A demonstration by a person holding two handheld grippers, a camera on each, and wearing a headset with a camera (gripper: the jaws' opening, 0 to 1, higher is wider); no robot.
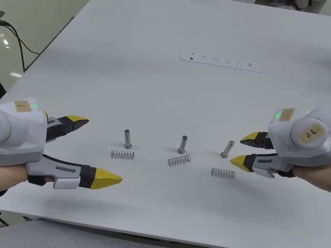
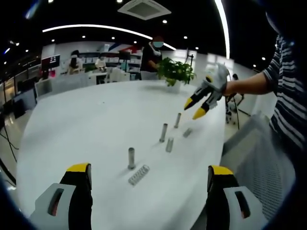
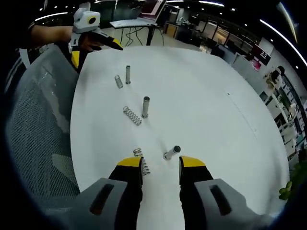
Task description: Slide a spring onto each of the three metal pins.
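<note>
Spring (image 3: 138,153) half hidden behind right hand-held gripper (image 3: 160,164), jaws narrow, seemingly empty; left hand-held gripper (image 1: 101,150) wide.

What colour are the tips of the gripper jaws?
Yellow, on both the left gripper and the right gripper; the head view shows it best.

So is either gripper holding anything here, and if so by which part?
Nothing is held. The left gripper and right gripper are both open and empty; the three springs lie on the table.
</note>
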